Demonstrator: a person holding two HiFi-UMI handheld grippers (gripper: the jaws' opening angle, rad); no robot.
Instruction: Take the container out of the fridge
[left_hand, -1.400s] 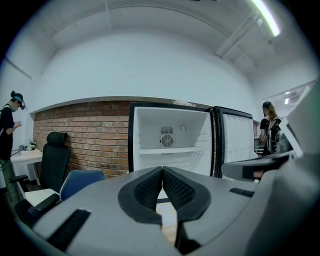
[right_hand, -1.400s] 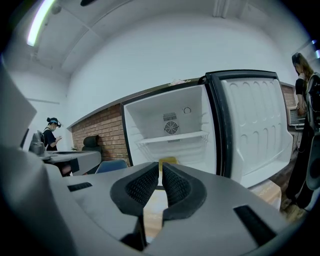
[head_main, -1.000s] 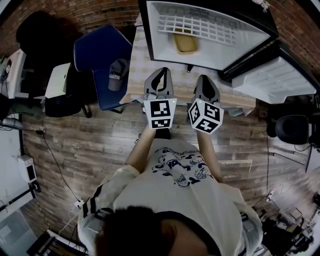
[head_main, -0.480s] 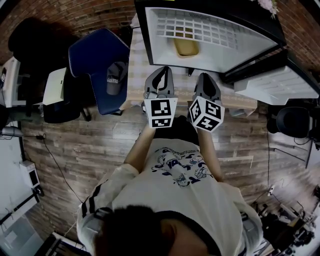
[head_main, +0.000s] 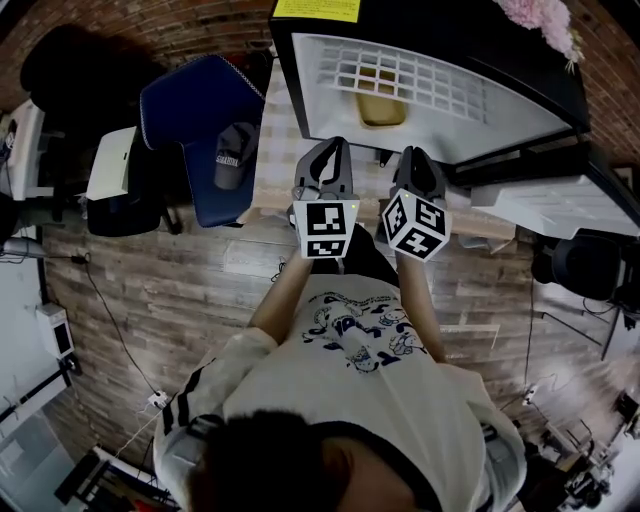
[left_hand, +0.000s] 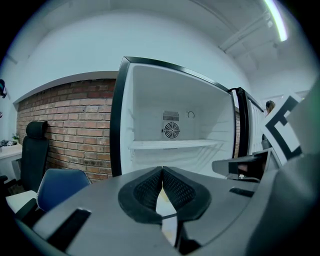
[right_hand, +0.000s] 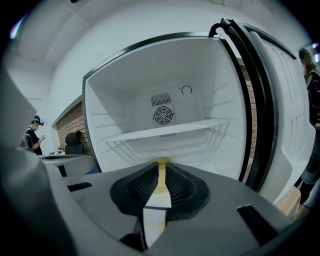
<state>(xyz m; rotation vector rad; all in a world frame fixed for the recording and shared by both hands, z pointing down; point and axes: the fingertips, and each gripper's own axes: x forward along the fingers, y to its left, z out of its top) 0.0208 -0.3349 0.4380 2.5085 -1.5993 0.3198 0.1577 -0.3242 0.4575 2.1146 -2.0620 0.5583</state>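
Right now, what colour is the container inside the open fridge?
Yellow. The container shows best in the head view.

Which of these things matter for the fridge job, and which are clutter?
Job: open white fridge, yellow container under its wire shelf, left gripper, right gripper.
Lying about: blue chair, grey cap on it, pink flowers atop the fridge.

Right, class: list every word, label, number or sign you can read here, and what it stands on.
Nothing reads clearly.
Yellow label on the fridge: print too small.
Cap: white lettering, blurred.
Shirt: print blurred.
Marker cubes: patterns only, no words.
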